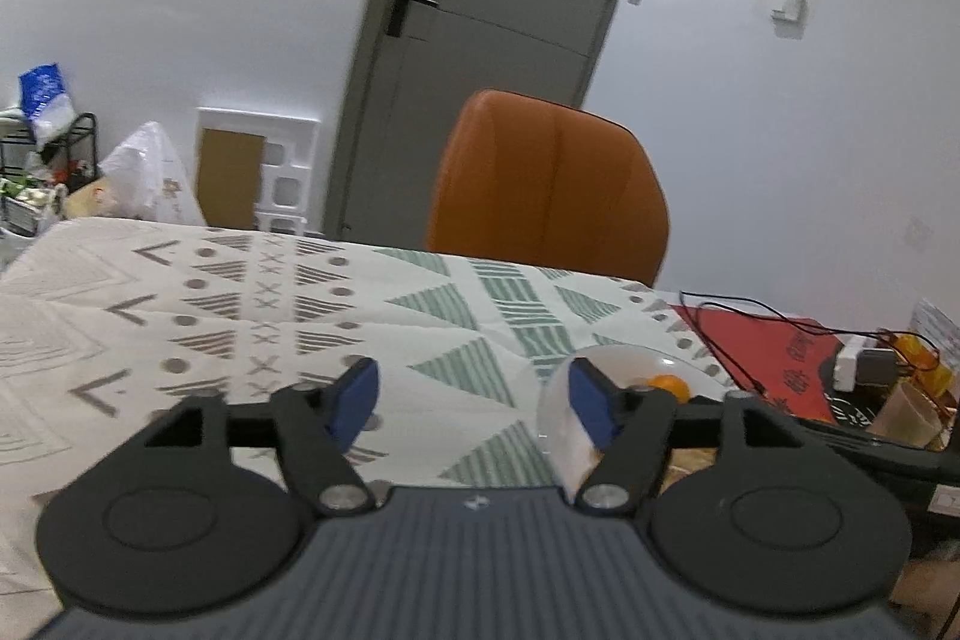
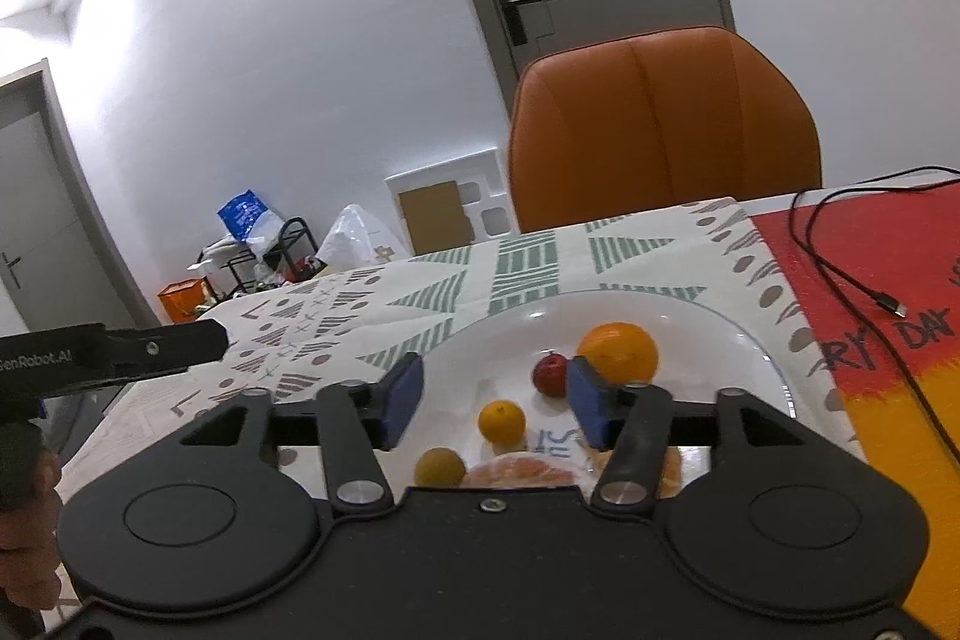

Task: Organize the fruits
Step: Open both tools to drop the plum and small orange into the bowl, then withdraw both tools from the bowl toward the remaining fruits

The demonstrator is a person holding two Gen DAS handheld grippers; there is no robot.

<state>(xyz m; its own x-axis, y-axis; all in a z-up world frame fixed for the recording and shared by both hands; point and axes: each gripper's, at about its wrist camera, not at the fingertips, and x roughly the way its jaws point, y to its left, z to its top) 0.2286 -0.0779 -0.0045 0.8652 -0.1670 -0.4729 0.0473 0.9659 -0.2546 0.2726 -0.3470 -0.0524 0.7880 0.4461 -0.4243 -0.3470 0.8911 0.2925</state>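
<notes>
Nearest, the right gripper (image 2: pixel 492 403) has its blue-padded fingers spread wide with nothing between them, poised above a smooth white plate (image 2: pixel 708 334). On the plate lie a pale yellow round fruit (image 2: pixel 440 467), a small orange (image 2: pixel 501 421), a glossy red fruit (image 2: pixel 551 373) and a large orange (image 2: pixel 619 351) (a peeled-looking piece at the near rim is mostly hidden). The left gripper (image 1: pixel 474 397) is likewise wide apart and empty over the quilted, triangle-patterned tablecloth (image 1: pixel 240 304). Beyond stands an orange leather chair (image 2: pixel 660 130).
</notes>
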